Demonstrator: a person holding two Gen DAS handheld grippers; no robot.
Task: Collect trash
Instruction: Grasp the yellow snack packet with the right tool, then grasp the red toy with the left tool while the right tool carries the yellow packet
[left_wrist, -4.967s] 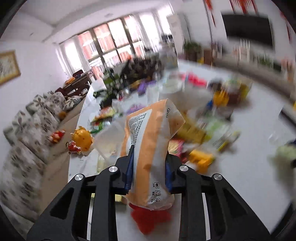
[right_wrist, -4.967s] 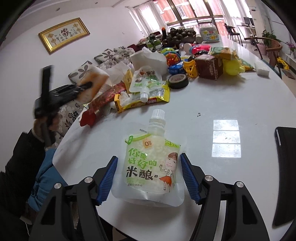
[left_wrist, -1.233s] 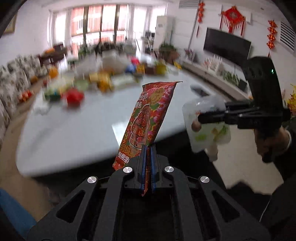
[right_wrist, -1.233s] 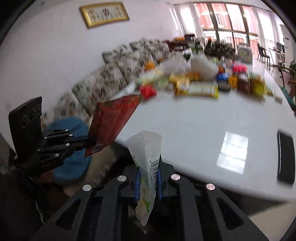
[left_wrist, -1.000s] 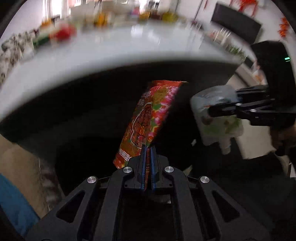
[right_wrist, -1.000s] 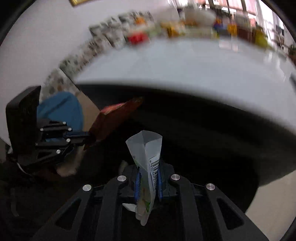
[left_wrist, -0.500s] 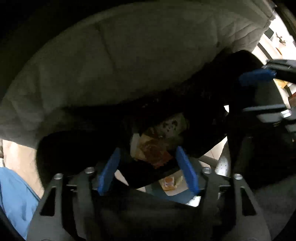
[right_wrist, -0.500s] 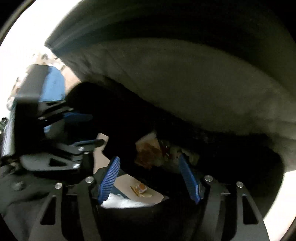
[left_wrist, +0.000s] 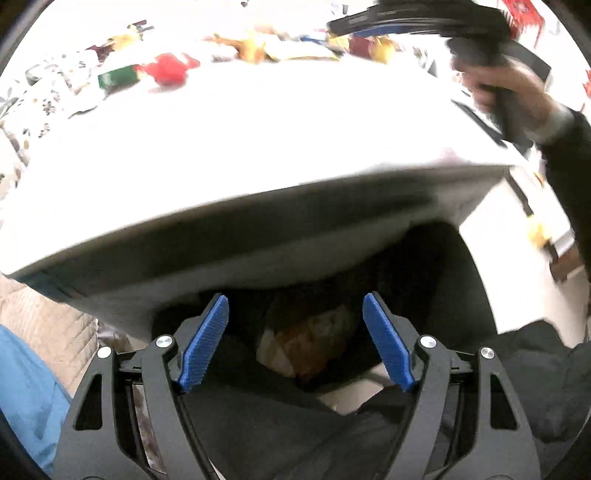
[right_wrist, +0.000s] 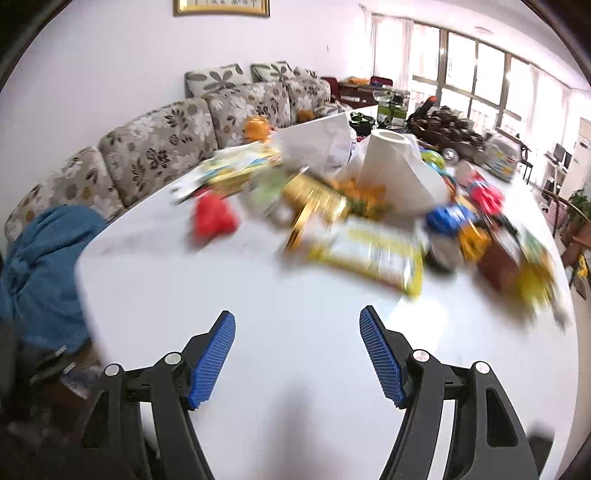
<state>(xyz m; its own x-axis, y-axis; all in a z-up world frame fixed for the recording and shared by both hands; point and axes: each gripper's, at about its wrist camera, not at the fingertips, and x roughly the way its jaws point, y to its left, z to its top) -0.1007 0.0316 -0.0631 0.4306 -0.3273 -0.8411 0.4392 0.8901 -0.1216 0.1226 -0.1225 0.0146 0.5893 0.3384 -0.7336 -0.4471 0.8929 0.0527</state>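
My left gripper (left_wrist: 295, 341) is open and empty, just below the near edge of the white table (left_wrist: 258, 140). Under the table, between its fingers, dropped wrappers (left_wrist: 306, 341) lie in a dark trash bag (left_wrist: 424, 280). My right gripper (right_wrist: 297, 360) is open and empty above the near part of the table (right_wrist: 295, 302). It also shows blurred at the top right of the left wrist view (left_wrist: 424, 22). Ahead of it lie a yellow-and-white packet (right_wrist: 369, 251), a red crumpled wrapper (right_wrist: 214, 218) and a gold wrapper (right_wrist: 314, 203).
A paper towel roll (right_wrist: 395, 173), a white bag (right_wrist: 317, 144), toys and boxes crowd the far table. A floral sofa (right_wrist: 155, 155) runs along the left wall. A blue cloth (right_wrist: 40, 266) lies by the table's left edge.
Both grippers opened and let the red wrapper and the pouch fall into the bag under the table. Both have since risen; the right one now looks over the tabletop.
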